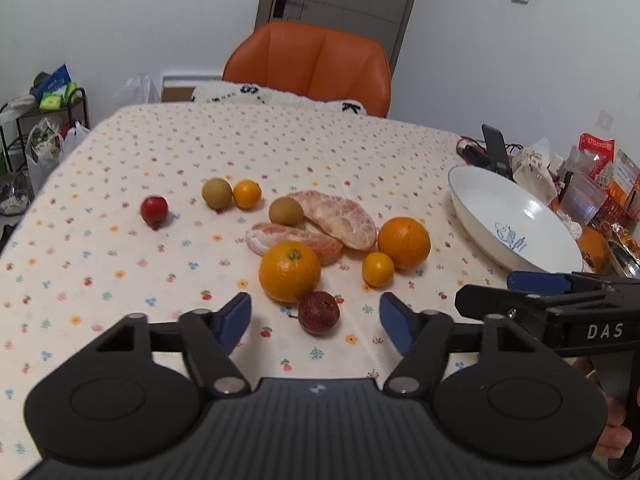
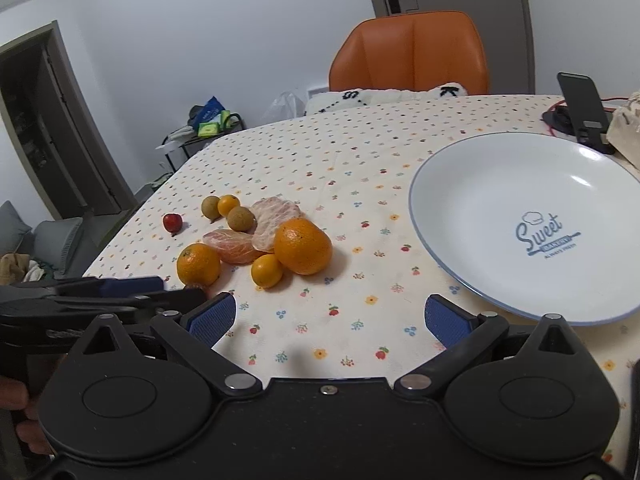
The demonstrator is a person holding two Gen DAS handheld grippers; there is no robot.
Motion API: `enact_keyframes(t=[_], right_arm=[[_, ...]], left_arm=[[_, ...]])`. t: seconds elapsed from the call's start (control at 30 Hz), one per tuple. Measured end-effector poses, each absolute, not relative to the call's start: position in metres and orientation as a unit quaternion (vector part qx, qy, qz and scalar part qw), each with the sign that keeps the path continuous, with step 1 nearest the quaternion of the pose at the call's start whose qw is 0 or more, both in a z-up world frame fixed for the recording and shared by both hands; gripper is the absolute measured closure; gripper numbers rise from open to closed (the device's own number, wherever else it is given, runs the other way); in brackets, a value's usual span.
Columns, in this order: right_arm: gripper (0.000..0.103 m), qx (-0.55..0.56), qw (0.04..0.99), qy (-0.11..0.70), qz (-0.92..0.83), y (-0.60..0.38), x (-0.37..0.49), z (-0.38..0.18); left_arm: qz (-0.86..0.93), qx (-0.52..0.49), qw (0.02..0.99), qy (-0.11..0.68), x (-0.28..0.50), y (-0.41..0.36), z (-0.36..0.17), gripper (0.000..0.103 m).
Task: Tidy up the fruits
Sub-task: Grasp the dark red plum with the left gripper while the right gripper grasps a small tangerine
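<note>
Both claws, left (image 1: 315, 317) and right (image 2: 330, 316), wide open, empty.

left hand-held gripper (image 1: 315, 322): jaws wide apart | right hand-held gripper (image 2: 331, 318): jaws wide apart

The white plate (image 2: 520, 184) runs off the right wrist view's right edge, and in the left wrist view the right gripper (image 1: 536, 284) covers its near rim. The left gripper (image 2: 100, 286) hides most of the dark red fruit (image 2: 196, 289).
</note>
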State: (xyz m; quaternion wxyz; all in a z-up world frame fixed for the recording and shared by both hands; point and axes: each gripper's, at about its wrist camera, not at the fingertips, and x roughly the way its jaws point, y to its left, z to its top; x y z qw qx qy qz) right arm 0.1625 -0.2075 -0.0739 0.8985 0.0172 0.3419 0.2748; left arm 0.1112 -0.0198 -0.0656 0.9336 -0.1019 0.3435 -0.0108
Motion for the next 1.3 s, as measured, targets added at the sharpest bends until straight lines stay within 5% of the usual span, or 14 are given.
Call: enact_keyframes(t=[0.37,0.83,1.03,1.3], right_arm=[[0.049,0.027,0.877,0.361,0.314,-0.191,0.174,-0.081],[0.057,0.023,0.877,0.361,0.317,-0.162,0.187,-0.084],[0.081,0.020,0.878,0.359,0.315,-0.152,0.190,-0.087],[0.082,0.028,0.877,0.350,0.327,-0.159,0.186,-0.081]], left_arm=[[-0.027,-0.114,0.927,0.356,0.116,-0.013,-0.073,0.081],[-0.017,-0.113,0.934,0.339,0.104,0.007,-0.063,0.081],[-0.014,-0.113,0.934,0.338,0.104,0.013,-0.062,0.081],[-0.011,-0.108,0.939,0.327,0.105,0.012,-0.052,0.081]])
